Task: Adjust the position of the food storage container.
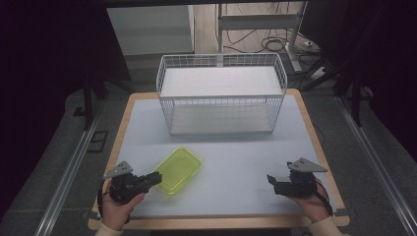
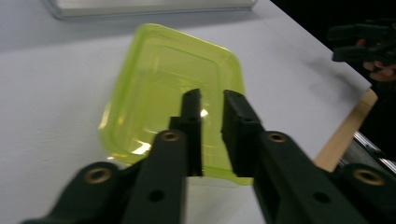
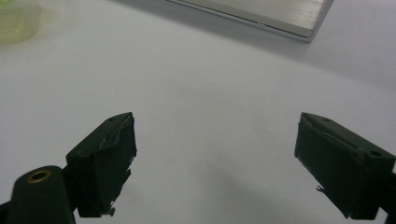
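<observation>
So we've got the yellow-green plastic container (image 1: 178,170) sitting on the white table (image 1: 236,147), out in front of the wire basket (image 1: 221,93) and a bit toward our left side of it. Our left gripper (image 1: 156,178) is right on the container's near corner, and in the left gripper view its jaws are pinched down to a narrow gap over the near rim, one jaw inside the tub and one outside, so we read that as clenched on the rim of the container. Our right gripper (image 1: 270,179) hangs over bare table, well apart from the container on its far right, jaws spread wide with nothing between them. Looks to us like we're at the grab step, container still flat on the table, not lifted. The next move probably calls for a clean lift without the thin rim slipping out, then carrying it toward the basket, if that's where it's headed. Room-wise we're fine: plenty of open table between container and basket, nothing in the way. Things to watch are the basket's tall wire front wall, which we'd have to clear from above, and the table's near edge, which sits close behind the container's gripped corner.
</observation>
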Demonstrator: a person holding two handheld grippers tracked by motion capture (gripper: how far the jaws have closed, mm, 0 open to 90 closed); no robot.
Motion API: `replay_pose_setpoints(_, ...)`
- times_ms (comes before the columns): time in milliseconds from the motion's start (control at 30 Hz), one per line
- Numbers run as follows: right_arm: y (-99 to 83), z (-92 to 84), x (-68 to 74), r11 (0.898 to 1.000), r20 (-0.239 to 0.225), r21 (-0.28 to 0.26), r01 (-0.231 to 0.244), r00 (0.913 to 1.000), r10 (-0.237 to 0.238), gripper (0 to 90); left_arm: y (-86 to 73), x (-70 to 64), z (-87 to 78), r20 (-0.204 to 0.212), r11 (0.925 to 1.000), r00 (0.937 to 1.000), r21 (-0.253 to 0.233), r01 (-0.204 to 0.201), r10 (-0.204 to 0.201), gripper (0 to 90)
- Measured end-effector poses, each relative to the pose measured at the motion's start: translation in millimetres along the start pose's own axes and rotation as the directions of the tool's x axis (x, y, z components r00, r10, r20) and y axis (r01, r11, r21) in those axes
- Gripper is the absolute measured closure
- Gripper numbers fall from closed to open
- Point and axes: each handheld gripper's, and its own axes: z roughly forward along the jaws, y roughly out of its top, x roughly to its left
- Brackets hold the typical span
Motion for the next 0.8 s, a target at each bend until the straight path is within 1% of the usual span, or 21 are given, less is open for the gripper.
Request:
replay_pose_setpoints(67, 0.2, 0.2, 0.0, 1.0, -0.003, 0.0, 0.0, 1.0, 0.0, 12.9, 1.4, -5.9, 2.0, 0.015, 0.9999, 0.9998, 0.01, -0.011, 0.011, 86.8)
replay_pose_setpoints(100, 0.1, 0.3, 0.3, 1.0, -0.005, 0.001, -0.001, 1.0, 0.001, 12.9, 3.0, -12.2, 4.2, 0.026, 0.9994, 0.9993, 0.022, -0.026, 0.025, 89.4)
replay_pose_setpoints(133, 0.1, 0.3, 0.3, 1.0, -0.005, 0.001, -0.001, 1.0, 0.001, 12.9, 3.0, -12.2, 4.2, 0.026, 0.9994, 0.9993, 0.022, -0.026, 0.025, 89.6)
replay_pose_setpoints(300, 1.0, -0.6, 1.1, 1.0, -0.007, -0.003, -0.002, 1.0, 0.002, 12.9, 5.0, -25.6, 12.5, 0.036, 0.9965, 0.9975, 0.055, -0.063, 0.061, 89.9)
replay_pose_setpoints(467, 0.7, 0.3, 1.2, 1.0, -0.009, -0.001, -0.002, 1.0, 0.002, 12.9, 2.4, -35.8, 23.3, 0.045, 0.9921, 0.996, 0.095, -0.082, 0.078, 90.0)
replay_pose_setpoints(500, 0.8, 0.3, 1.3, 1.0, -0.008, 0.001, -0.001, 1.0, 0.001, 12.9, 0.4, -39.8, 28.0, 0.047, 0.9894, 0.9955, 0.116, -0.087, 0.082, 89.9)
replay_pose_setpoints(533, 0.8, 0.3, 1.3, 1.0, -0.008, 0.001, -0.001, 1.0, 0.001, 12.9, 0.4, -39.8, 28.0, 0.047, 0.9894, 0.9955, 0.116, -0.087, 0.082, 89.9)
replay_pose_setpoints(600, 0.7, 0.5, 1.7, 1.0, -0.009, 0.001, 0.001, 1.0, -0.001, 12.9, -2.0, -44.2, 33.3, 0.05, 0.9864, 0.9951, 0.137, -0.092, 0.086, 89.9)
replay_pose_setpoints(633, 0.8, 0.8, 2.4, 1.0, -0.013, 0.0, 0.0, 0.9999, 0.0, 12.9, -4.4, -48.9, 38.6, 0.052, 0.9816, 0.9941, 0.161, -0.103, 0.095, 89.9)
replay_pose_setpoints(667, 0.8, 0.8, 2.4, 1.0, -0.013, 0.0, 0.0, 0.9999, 0.0, 12.9, -4.4, -48.9, 38.6, 0.052, 0.9816, 0.9941, 0.161, -0.103, 0.095, 90.0)
replay_pose_setpoints(733, 0.8, 1.1, 2.7, 1.0, -0.013, 0.001, 0.002, 0.9999, -0.002, 12.9, -6.3, -52.7, 42.8, 0.055, 0.9759, 0.9922, 0.182, -0.12, 0.112, 90.0)
replay_pose_setpoints(800, 0.6, 1.5, 2.8, 1.0, -0.013, 0.003, 0.002, 0.9999, -0.002, 12.9, -7.9, -55.0, 46.2, 0.049, 0.9709, 0.9915, 0.202, -0.128, 0.121, 90.0)
